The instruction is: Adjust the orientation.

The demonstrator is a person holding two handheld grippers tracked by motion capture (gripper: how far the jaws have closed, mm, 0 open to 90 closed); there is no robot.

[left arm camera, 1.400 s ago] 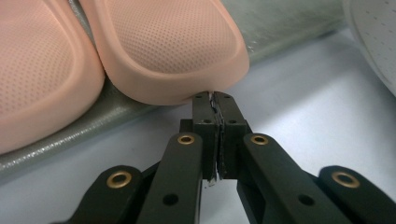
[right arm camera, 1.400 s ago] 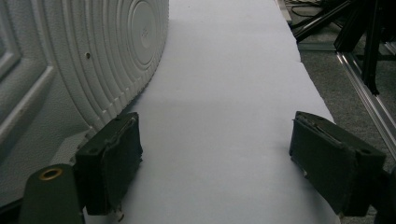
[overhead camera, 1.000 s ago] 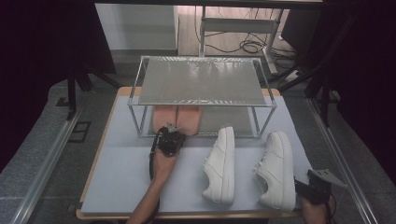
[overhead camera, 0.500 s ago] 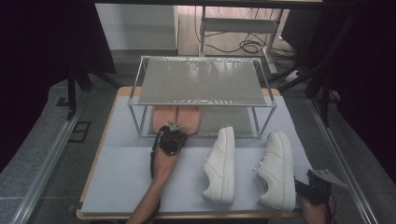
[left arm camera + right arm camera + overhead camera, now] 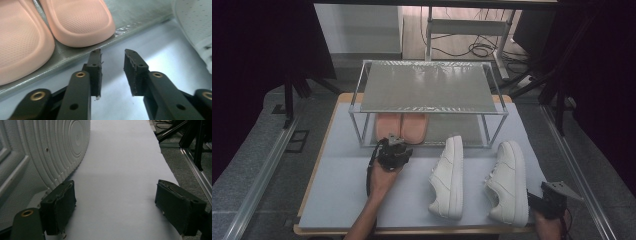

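The right gripper [image 5: 116,212] holds its two black jaws wide apart over the pale blue mat [image 5: 125,170], and nothing is between them. The ribbed white sole of a sneaker [image 5: 50,150] stands on its edge just beside the jaw at the left. Past the mat's far side from the sneaker lie grey floor [image 5: 180,162] and a metal rail [image 5: 197,173].

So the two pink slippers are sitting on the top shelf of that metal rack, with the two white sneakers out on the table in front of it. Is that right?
Not quite. The pink slippers sit on the bottom shelf of the metal rack, under its top shelf, which is bare; the high view shows it. The two white sneakers do lie on the table in front of the rack.
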